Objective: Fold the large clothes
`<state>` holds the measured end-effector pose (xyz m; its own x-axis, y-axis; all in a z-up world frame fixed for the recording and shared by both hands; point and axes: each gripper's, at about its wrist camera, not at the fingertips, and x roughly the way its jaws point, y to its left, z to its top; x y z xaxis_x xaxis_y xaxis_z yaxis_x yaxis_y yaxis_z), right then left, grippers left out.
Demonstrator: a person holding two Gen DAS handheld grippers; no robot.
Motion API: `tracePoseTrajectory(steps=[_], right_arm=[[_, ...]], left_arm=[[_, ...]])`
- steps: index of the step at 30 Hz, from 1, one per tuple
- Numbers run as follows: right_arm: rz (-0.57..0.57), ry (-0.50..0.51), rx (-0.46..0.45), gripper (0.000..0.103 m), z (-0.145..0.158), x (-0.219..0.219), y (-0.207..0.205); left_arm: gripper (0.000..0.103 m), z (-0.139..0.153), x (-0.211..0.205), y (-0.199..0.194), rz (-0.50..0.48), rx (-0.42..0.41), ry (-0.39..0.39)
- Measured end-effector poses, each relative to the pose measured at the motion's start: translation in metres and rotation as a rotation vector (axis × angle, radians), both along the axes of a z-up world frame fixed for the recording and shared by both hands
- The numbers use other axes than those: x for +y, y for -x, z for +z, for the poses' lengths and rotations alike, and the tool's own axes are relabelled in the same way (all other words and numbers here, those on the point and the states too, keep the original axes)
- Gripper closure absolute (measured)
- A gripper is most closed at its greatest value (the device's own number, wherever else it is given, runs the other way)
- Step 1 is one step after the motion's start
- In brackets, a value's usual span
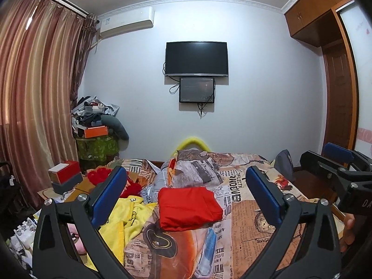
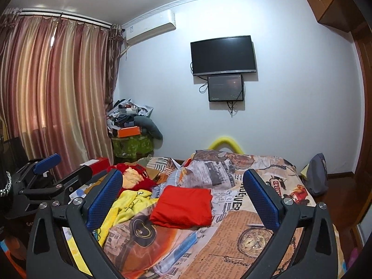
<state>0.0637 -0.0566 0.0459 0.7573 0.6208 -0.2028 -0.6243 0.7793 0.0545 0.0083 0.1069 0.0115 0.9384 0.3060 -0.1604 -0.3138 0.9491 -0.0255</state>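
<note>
Hovering wide open: left claw [image 1: 186, 194], right claw [image 2: 182, 195]; red garment [image 1: 188, 208] folded on bed [image 1: 255, 223].

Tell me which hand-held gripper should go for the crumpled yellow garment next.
Left. The yellow garment lies unfolded just beyond the left hand-held gripper, by its left finger. The right hand-held gripper sits further right, facing the folded red garment. Both are open and empty.
</note>
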Motion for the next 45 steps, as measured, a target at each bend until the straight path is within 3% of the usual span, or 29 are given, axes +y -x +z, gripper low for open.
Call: tracePoseTrajectory(steps=[45], right_arm=[[-0.033,-0.036,0.034,0.000,0.0055,-0.0061,0.0043]], left_arm=[[0.000,-0.0030,0.0072,-0.0057,-0.056,0.026,0.039]])
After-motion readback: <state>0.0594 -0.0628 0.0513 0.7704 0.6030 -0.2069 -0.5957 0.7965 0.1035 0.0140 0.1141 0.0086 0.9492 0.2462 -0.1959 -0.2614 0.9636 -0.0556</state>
